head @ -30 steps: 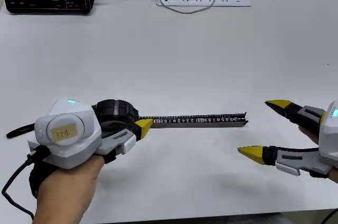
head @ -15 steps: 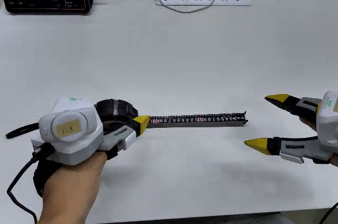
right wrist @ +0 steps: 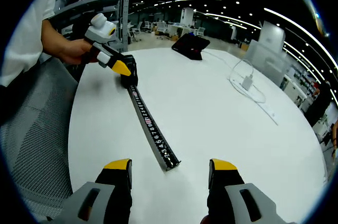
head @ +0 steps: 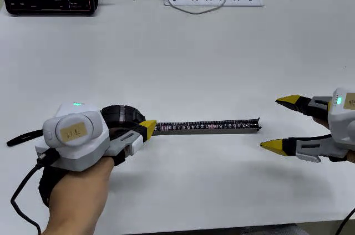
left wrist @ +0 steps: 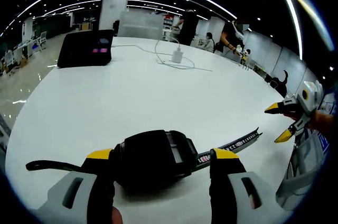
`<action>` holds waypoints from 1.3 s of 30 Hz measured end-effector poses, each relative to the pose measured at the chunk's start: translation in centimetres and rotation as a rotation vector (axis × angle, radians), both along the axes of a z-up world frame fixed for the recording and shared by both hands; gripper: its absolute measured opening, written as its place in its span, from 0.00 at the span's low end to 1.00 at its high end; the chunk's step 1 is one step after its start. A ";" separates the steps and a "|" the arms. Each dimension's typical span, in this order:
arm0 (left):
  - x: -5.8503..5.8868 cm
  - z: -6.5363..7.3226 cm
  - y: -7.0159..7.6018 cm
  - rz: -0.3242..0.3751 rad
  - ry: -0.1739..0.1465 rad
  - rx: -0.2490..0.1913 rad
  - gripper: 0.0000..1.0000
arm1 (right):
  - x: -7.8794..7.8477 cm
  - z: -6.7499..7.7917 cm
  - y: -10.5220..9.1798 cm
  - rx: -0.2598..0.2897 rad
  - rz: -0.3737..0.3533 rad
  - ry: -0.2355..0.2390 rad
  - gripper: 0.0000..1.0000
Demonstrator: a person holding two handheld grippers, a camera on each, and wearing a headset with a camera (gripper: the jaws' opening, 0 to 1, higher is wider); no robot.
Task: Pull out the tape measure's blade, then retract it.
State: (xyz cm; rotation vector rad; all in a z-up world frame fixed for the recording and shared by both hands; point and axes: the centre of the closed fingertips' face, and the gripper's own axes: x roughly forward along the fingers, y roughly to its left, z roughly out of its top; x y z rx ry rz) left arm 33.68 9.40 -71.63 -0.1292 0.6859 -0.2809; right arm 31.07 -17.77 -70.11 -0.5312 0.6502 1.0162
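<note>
right tool point(head: 280, 123) eased back, apart from the blade tip point(head: 256, 125)

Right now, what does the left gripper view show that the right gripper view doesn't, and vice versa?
Left gripper view: the tape measure's case close up between the left gripper's fingers, its black strap trailing on the white table, and the right gripper open beyond the blade's tip. Right gripper view: a hand holding the left gripper, a mesh chair, and that tip just ahead of its own open fingers. Both: the extended blade, tablet, charger, table.
</note>
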 end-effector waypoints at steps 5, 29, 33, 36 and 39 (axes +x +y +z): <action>0.2 -0.1 0.3 0.017 0.011 -0.004 0.67 | 0.2 -0.3 0.0 -0.019 0.021 0.012 0.55; 0.3 -0.9 0.8 0.029 0.035 0.011 0.61 | 0.7 -1.7 0.1 -0.085 0.124 0.039 0.46; 0.2 -0.8 0.7 0.025 0.037 0.013 0.61 | 0.8 -2.0 0.2 -0.105 0.152 0.051 0.42; 0.2 -0.8 0.7 0.026 0.039 0.012 0.61 | 0.8 -2.3 0.3 -0.120 0.179 0.063 0.40; 0.2 -0.8 0.7 0.026 0.040 0.012 0.61 | 0.7 -2.8 0.5 -0.139 0.206 0.079 0.40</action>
